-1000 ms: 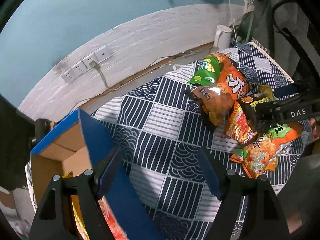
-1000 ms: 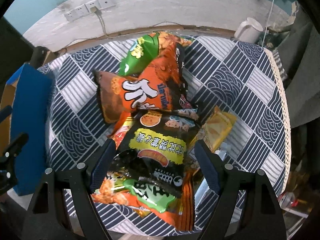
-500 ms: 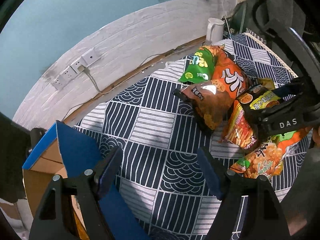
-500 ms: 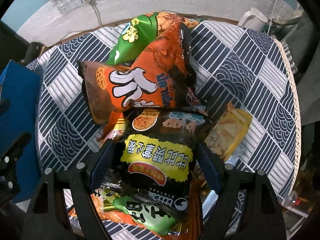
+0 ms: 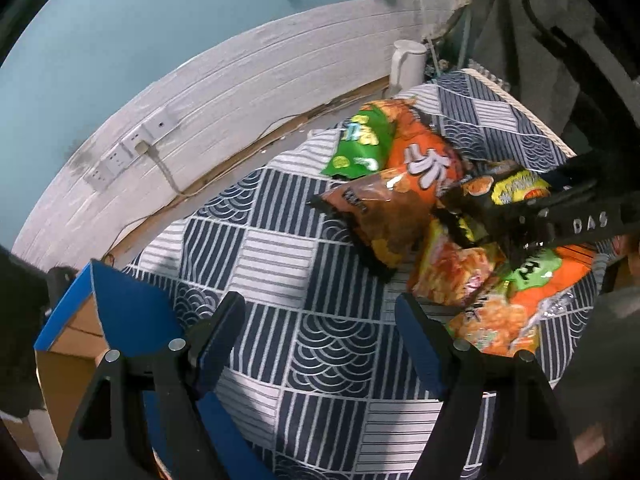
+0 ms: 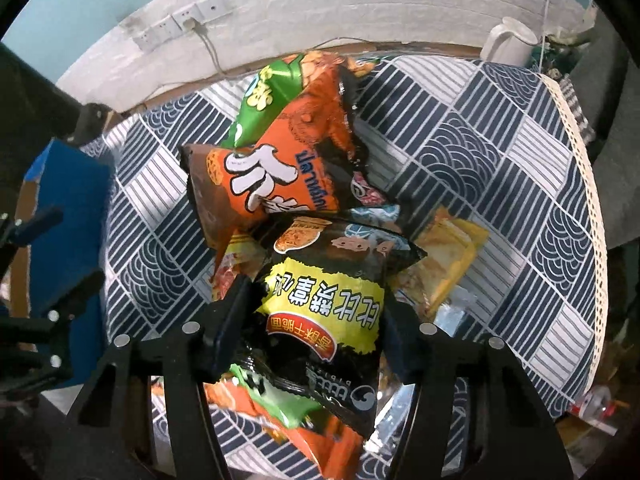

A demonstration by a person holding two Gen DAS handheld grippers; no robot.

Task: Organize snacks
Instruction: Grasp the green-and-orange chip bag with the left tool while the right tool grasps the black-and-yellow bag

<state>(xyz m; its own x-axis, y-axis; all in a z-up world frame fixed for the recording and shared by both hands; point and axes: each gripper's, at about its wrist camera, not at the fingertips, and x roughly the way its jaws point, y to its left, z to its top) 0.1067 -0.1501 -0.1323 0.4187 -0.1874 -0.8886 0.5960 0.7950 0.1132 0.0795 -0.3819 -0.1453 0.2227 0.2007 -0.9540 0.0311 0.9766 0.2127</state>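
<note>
1. One round table, draped in a woven tablecloth (image 5: 256, 240) of navy-and-white squares — striped blocks alternating with scalloped wave motifs, with a cream lace edging at the far right in the right wrist view.
2. Cardboard box (image 5: 80, 344), rectangular, blue outside and plain brown inside, at the table's left edge; one blue flap stands beside the left claw.
3. Heap of crinkled foil snack bags on the right half of the cloth: a glossy orange bag (image 6: 288, 168) with large white characters leans over a green bag (image 6: 268, 96); a flat yellow packet (image 6: 444, 260) lies just right of them.
4. Black snack bag (image 6: 332, 296) with a yellow label — pinched between the two fingers of the right gripper (image 6: 316, 316) atop the heap.
5. Left gripper (image 5: 320, 328): fingers spread wide, nothing between them, over bare cloth near the box.
6. White ceramic jug (image 5: 408, 60), smooth, by the wall.
</note>
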